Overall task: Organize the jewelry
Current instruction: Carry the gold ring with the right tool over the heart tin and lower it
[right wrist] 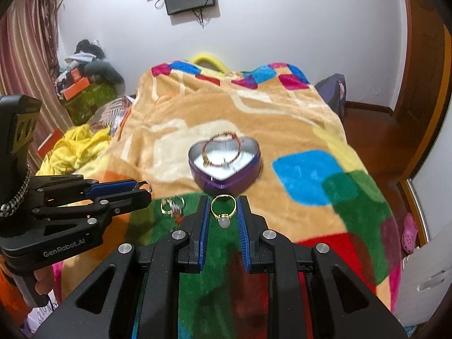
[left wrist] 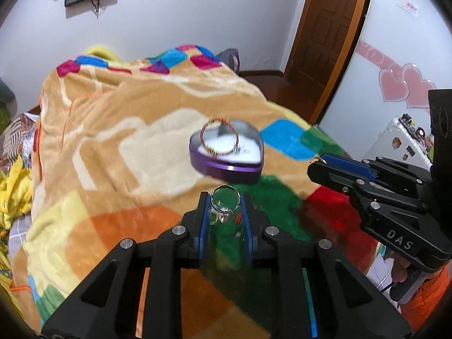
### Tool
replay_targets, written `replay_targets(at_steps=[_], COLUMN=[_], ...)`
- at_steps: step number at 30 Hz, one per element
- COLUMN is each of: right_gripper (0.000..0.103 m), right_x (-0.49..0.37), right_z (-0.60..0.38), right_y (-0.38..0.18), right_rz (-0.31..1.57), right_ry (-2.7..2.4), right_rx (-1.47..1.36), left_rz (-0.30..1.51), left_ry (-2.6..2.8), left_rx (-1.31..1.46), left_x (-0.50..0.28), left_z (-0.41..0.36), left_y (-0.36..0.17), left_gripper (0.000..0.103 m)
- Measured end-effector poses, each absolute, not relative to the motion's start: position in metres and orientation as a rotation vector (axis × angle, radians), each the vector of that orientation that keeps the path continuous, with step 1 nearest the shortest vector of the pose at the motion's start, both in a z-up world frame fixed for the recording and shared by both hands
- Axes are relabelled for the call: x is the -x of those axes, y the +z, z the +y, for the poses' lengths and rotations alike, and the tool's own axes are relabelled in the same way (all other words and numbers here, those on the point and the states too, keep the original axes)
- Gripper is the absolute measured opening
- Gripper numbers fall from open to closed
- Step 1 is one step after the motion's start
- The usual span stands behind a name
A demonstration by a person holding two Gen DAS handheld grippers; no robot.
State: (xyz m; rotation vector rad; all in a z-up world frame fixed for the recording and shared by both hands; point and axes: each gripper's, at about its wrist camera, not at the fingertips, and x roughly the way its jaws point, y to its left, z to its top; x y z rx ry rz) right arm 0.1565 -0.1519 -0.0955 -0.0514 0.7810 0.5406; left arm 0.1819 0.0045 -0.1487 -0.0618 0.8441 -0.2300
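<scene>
A purple heart-shaped box (left wrist: 226, 166) (right wrist: 226, 178) with a white lining sits on the blanket, and a red-gold bracelet (left wrist: 219, 137) (right wrist: 221, 149) leans in it. My left gripper (left wrist: 224, 200) is shut on a silver ring (left wrist: 225, 202), just in front of the box. It shows from the side in the right wrist view (right wrist: 145, 188). My right gripper (right wrist: 223, 206) is shut on a gold ring (right wrist: 223, 207) with a pale stone, close to the box's front. It shows at the right of the left wrist view (left wrist: 317, 162). More rings (right wrist: 172, 206) lie on the green patch.
The colourful fleece blanket (right wrist: 254, 107) covers a bed. Yellow cloth (right wrist: 76, 147) and clutter lie to the left. A wooden door (left wrist: 325, 28) and floor are at the right, past the bed edge. A white case (left wrist: 401, 138) stands at the right.
</scene>
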Motion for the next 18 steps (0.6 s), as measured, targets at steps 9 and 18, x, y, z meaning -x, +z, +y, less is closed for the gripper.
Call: replay_targets(at_steps=[9, 18], right_gripper=[0.017, 0.017], right_x=[-0.163, -0.181], right_z=[-0.15, -0.147], right_y=[-0.074, -0.066], right_rz=[0.708, 0.672], right_ry=[0.546, 0.549], right_rx=[0.03, 0.013], left_rz=[0.763, 0.714], left_ry=[-0.233, -0.231], left_rx=[0.055, 0.065], left_x=[-0.191, -0.208], left_z=[0.005, 0.008], left_y=[-0.122, -0.108], left_gripper=[0.02, 0.02])
